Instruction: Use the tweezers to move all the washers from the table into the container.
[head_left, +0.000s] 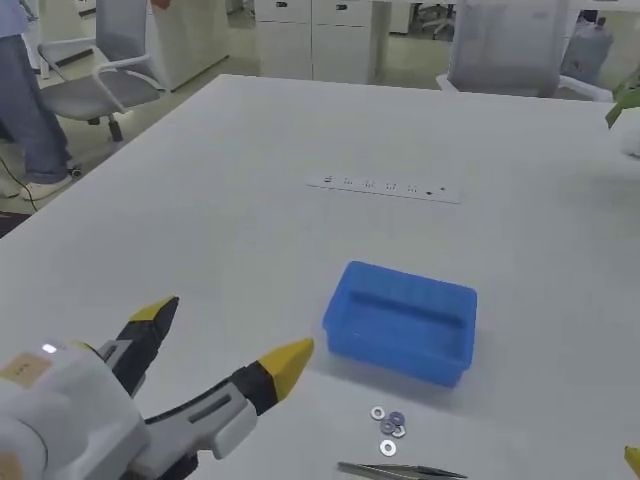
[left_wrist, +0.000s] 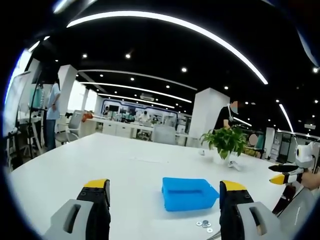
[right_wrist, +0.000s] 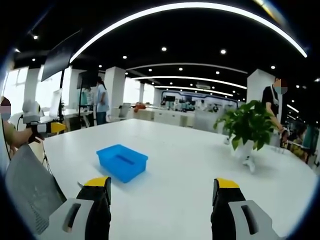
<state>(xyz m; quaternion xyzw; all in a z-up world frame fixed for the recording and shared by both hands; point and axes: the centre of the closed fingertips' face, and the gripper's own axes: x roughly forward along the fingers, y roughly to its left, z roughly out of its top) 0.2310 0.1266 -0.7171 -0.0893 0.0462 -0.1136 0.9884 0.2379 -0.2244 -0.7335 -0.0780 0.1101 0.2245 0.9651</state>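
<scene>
A blue container (head_left: 400, 320) stands on the white table (head_left: 200, 200). Several small washers (head_left: 388, 425) lie in a cluster just in front of it, and the tweezers (head_left: 400, 470) rest on the table nearer still. My left gripper (head_left: 225, 335) is open at the lower left, left of the washers, holding nothing. In the left gripper view the container (left_wrist: 189, 194) and washers (left_wrist: 205, 224) lie ahead between the open jaws. A yellow tip of my right gripper (head_left: 633, 460) peeks in at the bottom right. In the right gripper view that gripper (right_wrist: 162, 187) is open and empty, with the container (right_wrist: 121, 162) ahead to the left.
A flush socket strip (head_left: 385, 187) sits in the table beyond the container. A potted plant (right_wrist: 247, 125) stands on the table's far right side. An office chair (head_left: 100, 70) and a standing person (head_left: 25, 90) are past the table's left edge.
</scene>
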